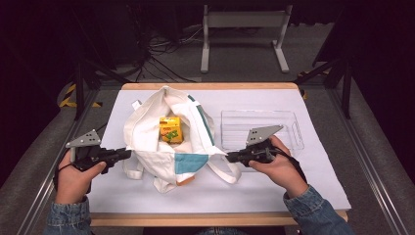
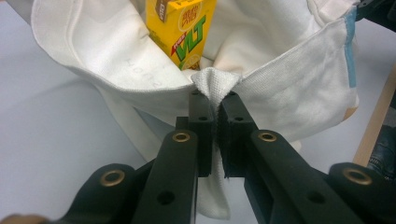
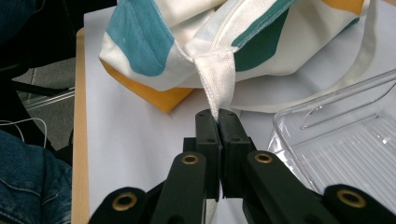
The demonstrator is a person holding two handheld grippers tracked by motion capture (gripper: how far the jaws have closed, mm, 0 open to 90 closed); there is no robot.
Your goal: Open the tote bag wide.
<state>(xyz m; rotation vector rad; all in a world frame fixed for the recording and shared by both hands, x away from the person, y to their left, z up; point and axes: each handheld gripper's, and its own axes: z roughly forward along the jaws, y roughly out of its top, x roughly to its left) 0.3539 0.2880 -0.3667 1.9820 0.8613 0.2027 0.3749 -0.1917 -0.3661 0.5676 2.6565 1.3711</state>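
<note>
A white canvas tote bag (image 1: pixel 166 142) with teal, blue and orange patches lies open-mouthed on the white table top. Inside it stands a yellow drink carton (image 1: pixel 170 129), seen close up as a yellow carton (image 2: pixel 182 28) in the left gripper view. My left gripper (image 1: pixel 128 153) is shut on the bag's left rim (image 2: pixel 215 84), the cloth bunched between the jaws. On the bag's right side my right gripper (image 1: pixel 229 157) is shut on a white strap (image 3: pixel 217 81) where it joins the bag (image 3: pixel 187 42). Both hands hold the bag's mouth open.
A clear plastic tray (image 1: pixel 259 128) sits right of the bag, just behind my right hand; its corner (image 3: pixel 345 140) lies beside the right jaws. The bag's loose handle loop (image 1: pixel 225 174) trails on the white table cover (image 1: pixel 244 191). A wooden table edge (image 3: pixel 79 130) runs nearby.
</note>
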